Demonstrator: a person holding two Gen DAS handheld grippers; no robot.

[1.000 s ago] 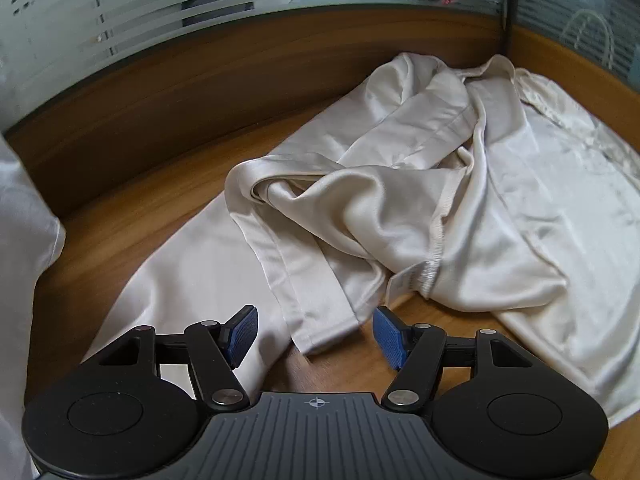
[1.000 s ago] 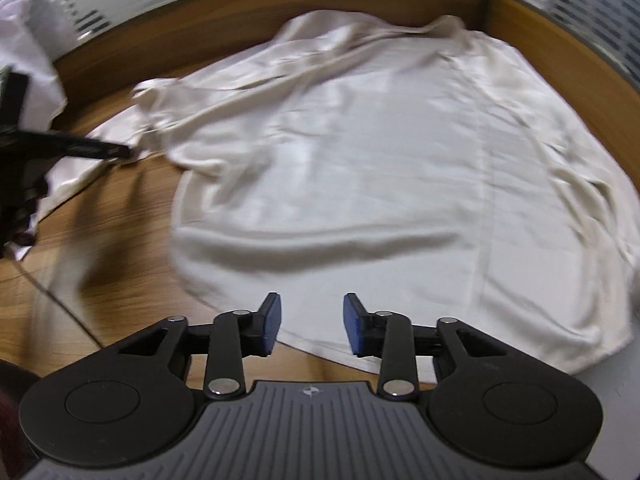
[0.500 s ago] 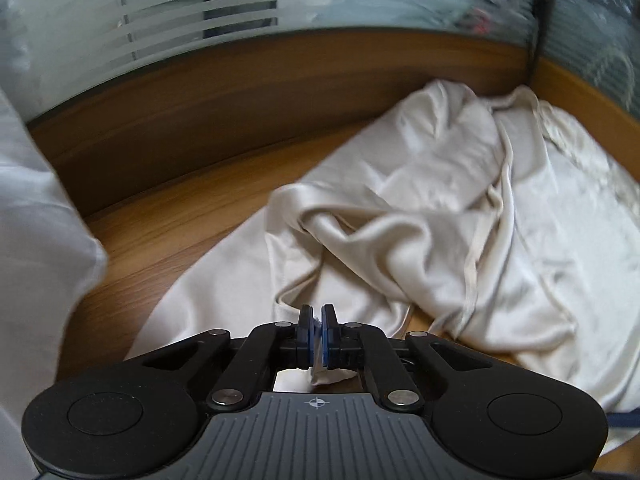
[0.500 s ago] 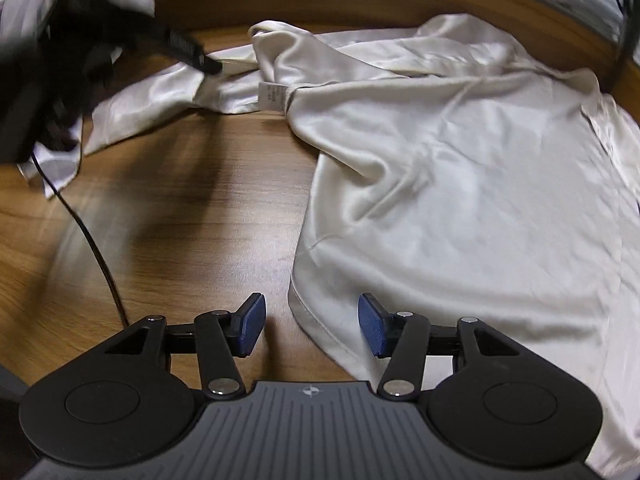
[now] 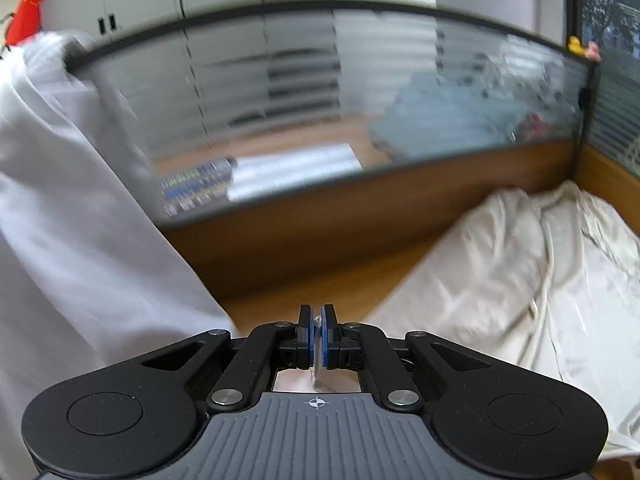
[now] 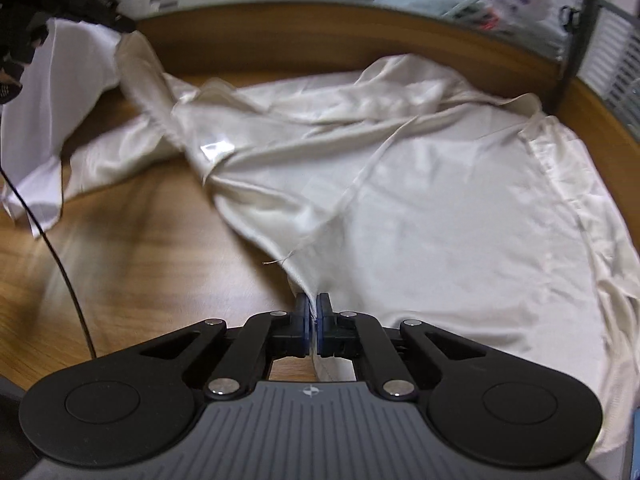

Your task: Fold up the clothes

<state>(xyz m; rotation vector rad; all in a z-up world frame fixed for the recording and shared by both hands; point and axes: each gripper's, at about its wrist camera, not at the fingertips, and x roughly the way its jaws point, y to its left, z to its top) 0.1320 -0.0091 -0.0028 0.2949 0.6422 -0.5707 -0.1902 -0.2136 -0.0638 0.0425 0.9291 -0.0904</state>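
Judging by the creases, you have no fold made yet: the cream garment (image 6: pixel 420 208) lies rumpled across the worktop (image 6: pixel 132 248) ahead of your right fingers (image 6: pixel 313 320), which have just closed onto its near hem. Your left fingers (image 5: pixel 318 336), farther off and raised, are clamped on another edge, the cloth stretching between both.

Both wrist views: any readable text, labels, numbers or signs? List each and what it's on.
None can be read.
Care tag sewn on the cream garment: print too blurred.
Stacked items behind the glass partition: coloured bands, blurred.
Crosshair mark on the right gripper body: a symbol, no lettering.
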